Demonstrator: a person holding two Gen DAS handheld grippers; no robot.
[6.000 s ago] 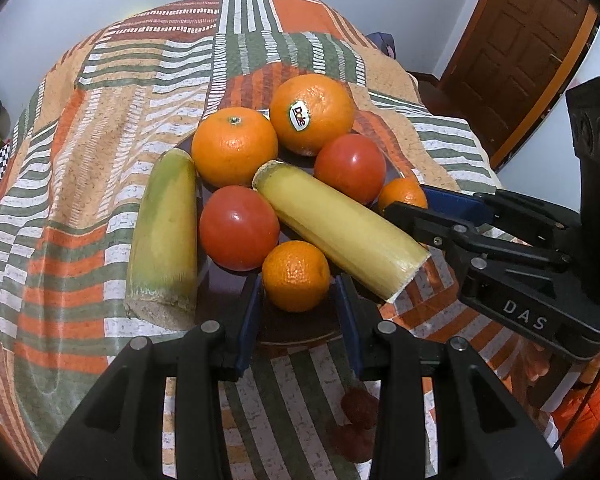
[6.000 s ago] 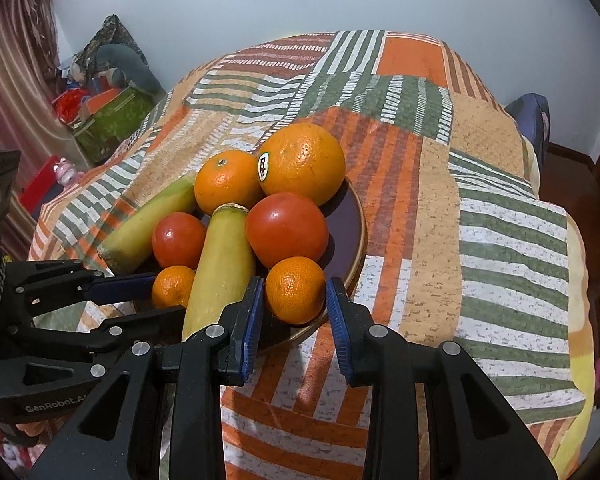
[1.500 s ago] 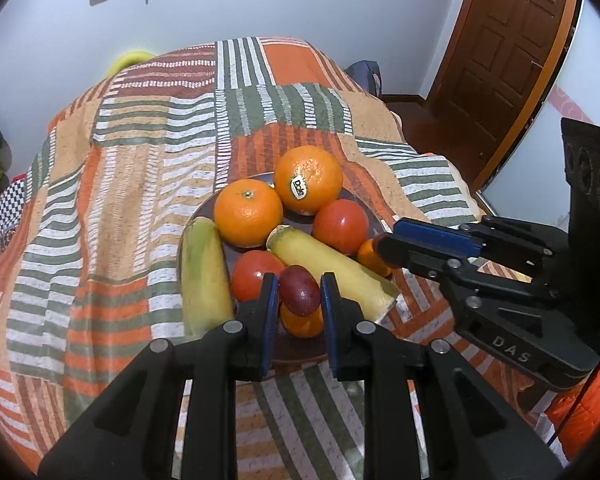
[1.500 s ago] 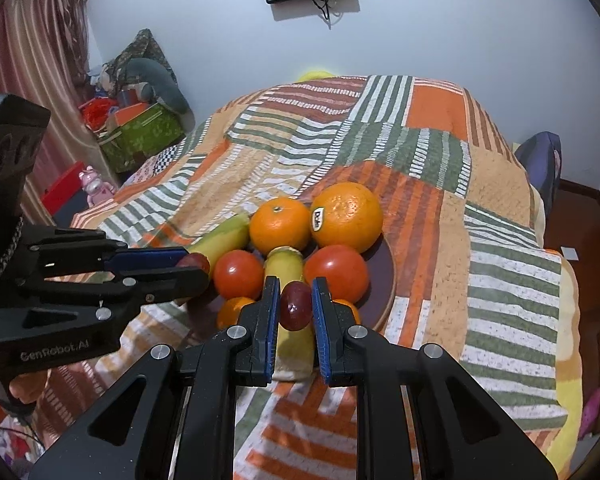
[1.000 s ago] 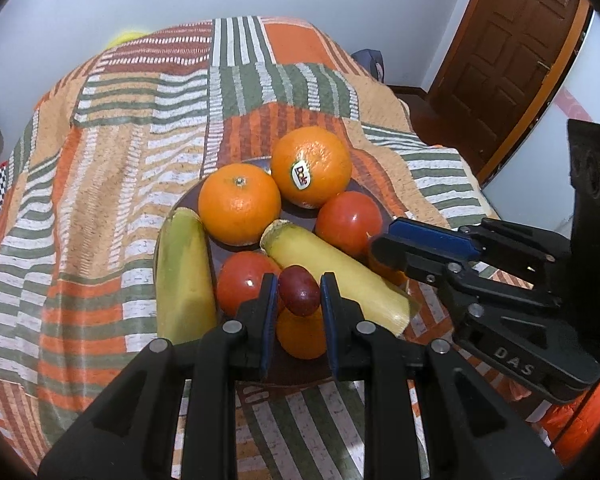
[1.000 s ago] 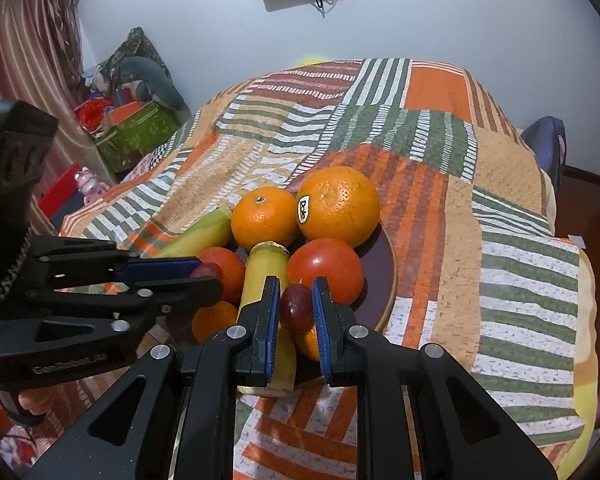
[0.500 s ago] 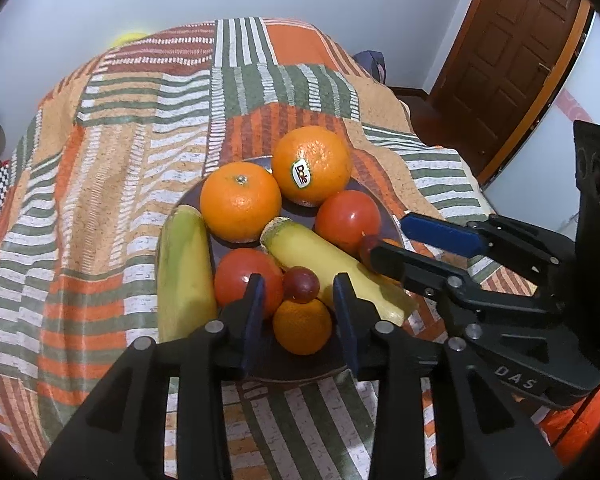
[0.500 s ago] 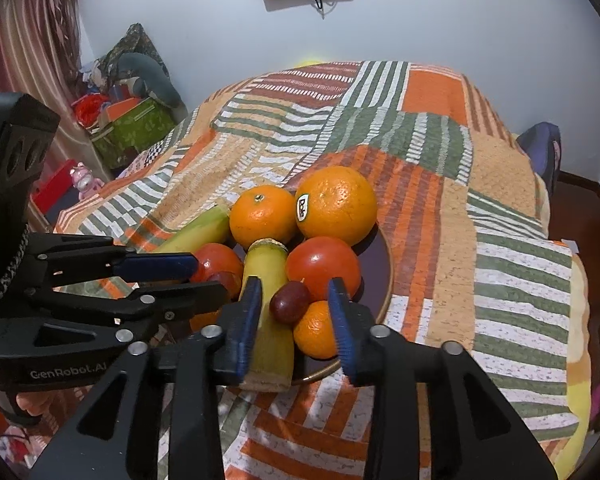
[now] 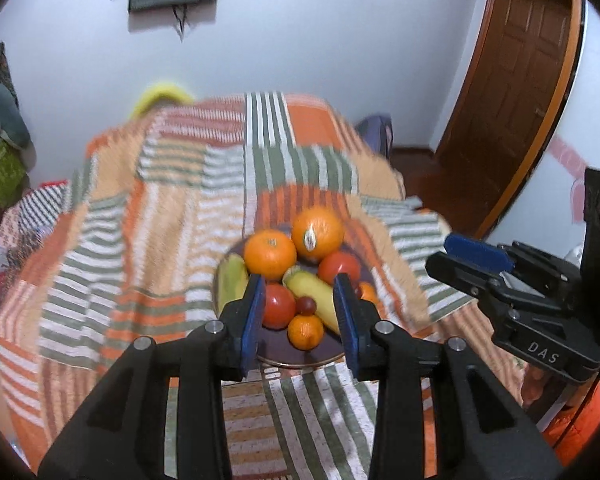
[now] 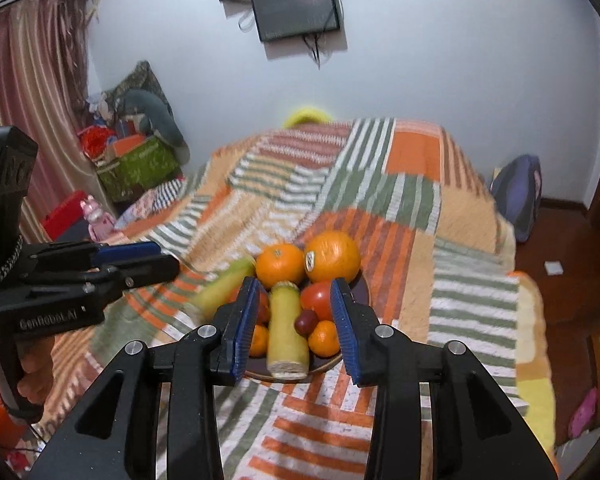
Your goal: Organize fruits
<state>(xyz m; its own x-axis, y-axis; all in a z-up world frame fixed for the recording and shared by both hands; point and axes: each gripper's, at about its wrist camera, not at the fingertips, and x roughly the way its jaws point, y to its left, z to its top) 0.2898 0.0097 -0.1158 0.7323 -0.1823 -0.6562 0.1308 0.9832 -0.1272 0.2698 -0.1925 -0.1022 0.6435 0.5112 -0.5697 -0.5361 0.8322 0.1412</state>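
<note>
A dark round plate (image 9: 300,358) (image 10: 362,285) on the striped bed holds oranges (image 9: 270,254) (image 10: 332,256), tomatoes (image 9: 278,306) (image 10: 318,298), small mandarins (image 9: 305,332) (image 10: 324,338), two yellow-green cane pieces (image 9: 316,294) (image 10: 286,330) and dark red grapes (image 9: 306,306) (image 10: 306,322) resting among the fruit. My left gripper (image 9: 300,316) is open and empty, raised and drawn back from the plate. My right gripper (image 10: 294,320) is open and empty too, also back from the plate. Each gripper shows in the other's view (image 9: 480,256) (image 10: 136,258).
The patchwork bedspread (image 9: 160,240) (image 10: 420,200) covers the bed. A brown door (image 9: 520,92) stands at the right. A wall screen (image 10: 296,4) hangs above. Boxes and toys (image 10: 136,164) lie at the left of the bed, a dark bag (image 10: 518,196) at the right.
Both grippers let go of their grapes, which now rest on the plate. Both have opened wide and pulled up and back from the plate.
</note>
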